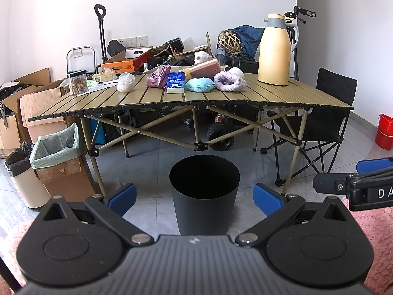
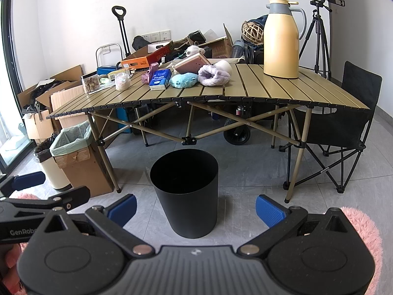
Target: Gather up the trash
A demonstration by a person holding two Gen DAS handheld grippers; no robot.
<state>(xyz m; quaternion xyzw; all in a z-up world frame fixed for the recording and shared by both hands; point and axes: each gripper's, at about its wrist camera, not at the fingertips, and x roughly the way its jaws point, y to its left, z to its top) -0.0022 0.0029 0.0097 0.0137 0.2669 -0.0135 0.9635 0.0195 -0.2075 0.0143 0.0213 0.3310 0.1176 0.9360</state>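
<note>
Item: round black plastic waste bin (image 1: 204,191), standing upright on the grey tiled floor before the slatted olive folding table (image 1: 245,95). We are holding both tongs, left (image 1: 195,198) and right (image 2: 196,209), spread wide and empty, the bin lying straight ahead of each; the crumpled white plastic bag (image 1: 125,82), likely trash, is sitting beyond on the table, nearer our left.

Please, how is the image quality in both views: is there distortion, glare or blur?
Left wrist view: strong fisheye bending, the table edge curves, corners are dark; the bin interior is black, without detail. Right wrist view: same bending; bright daylight washes out the window at the left edge; both views look sharp.
</note>
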